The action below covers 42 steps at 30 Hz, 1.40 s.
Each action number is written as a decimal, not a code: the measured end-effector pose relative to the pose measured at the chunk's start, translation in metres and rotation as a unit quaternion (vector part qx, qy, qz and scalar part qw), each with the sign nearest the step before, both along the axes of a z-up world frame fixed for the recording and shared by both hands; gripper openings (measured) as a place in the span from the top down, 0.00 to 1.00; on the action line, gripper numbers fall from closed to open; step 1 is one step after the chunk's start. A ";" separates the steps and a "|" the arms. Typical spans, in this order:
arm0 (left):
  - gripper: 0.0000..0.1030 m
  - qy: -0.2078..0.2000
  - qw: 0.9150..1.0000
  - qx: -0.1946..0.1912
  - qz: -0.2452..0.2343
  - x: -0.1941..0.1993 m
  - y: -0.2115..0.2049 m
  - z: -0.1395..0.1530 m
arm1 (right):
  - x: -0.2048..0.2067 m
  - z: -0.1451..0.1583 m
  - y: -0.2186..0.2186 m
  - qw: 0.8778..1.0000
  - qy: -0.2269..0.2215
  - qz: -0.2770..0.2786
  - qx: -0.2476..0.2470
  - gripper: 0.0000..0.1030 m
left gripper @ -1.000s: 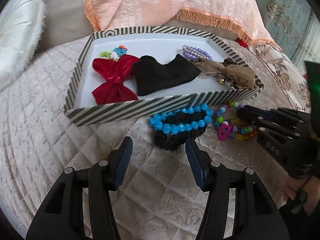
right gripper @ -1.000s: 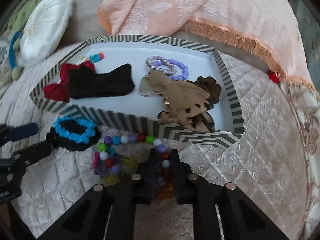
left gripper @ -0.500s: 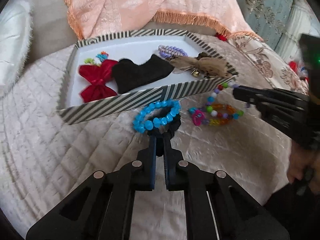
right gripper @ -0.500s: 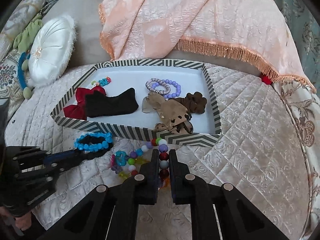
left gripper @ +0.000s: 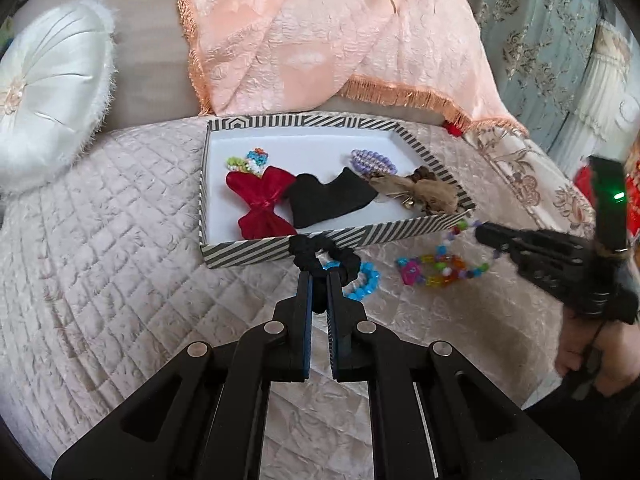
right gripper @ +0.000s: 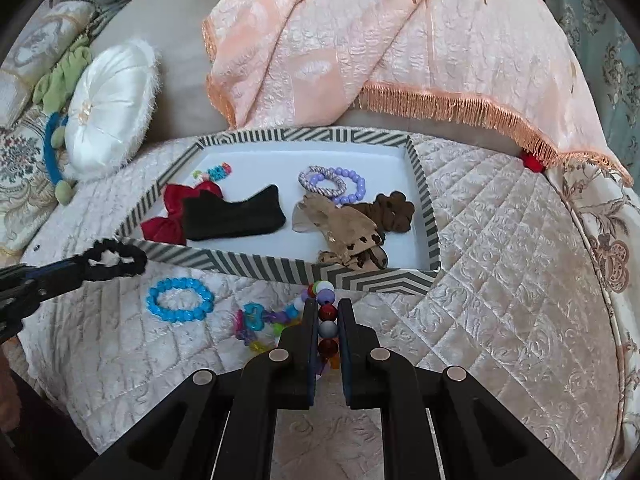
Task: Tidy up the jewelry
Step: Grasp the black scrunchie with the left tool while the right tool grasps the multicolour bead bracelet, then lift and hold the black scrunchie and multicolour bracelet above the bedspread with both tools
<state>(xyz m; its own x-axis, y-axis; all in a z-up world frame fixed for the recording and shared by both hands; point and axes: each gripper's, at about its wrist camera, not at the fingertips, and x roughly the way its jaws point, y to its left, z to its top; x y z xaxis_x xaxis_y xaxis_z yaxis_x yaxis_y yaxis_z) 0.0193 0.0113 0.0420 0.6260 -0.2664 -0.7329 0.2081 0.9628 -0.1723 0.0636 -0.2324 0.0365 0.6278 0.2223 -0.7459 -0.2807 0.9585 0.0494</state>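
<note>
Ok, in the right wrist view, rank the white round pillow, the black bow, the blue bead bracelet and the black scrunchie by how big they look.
1. white round pillow
2. black bow
3. blue bead bracelet and black scrunchie: these look alike, and the scrunchie is lifted, so no ranking.

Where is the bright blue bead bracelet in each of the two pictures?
Left wrist view: the blue bead bracelet lies just right of the left gripper, partly behind the black scrunchie.
Right wrist view: it lies lower left on the quilt, whole.
Shared landmark: the striped box, just behind it.
</note>
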 end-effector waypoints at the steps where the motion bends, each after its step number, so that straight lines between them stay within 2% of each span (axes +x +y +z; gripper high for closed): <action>1: 0.95 0.006 1.000 0.004 0.002 0.000 -0.001 -0.003 | -0.002 0.002 0.000 1.000 -0.002 0.001 0.002 0.92; 7: 0.95 0.030 0.999 0.031 0.024 0.008 -0.004 -0.015 | -0.016 0.017 0.003 1.000 -0.017 0.014 0.006 0.92; 17: 0.95 0.023 0.998 0.031 0.046 0.006 0.004 -0.010 | -0.024 0.021 0.013 0.999 -0.018 0.026 0.006 0.92; 42: 0.95 0.026 0.998 0.045 0.045 0.007 -0.004 -0.016 | -0.029 0.022 0.023 0.999 -0.029 0.032 -0.017 0.92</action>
<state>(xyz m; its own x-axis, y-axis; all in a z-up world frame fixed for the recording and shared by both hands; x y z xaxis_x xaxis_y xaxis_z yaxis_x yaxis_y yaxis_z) 0.0264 0.0075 0.0260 0.6051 -0.1434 -0.7831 0.1140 0.9891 -0.0931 0.0347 -0.2095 0.0587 0.6548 0.2393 -0.7169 -0.3435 0.9391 -0.0003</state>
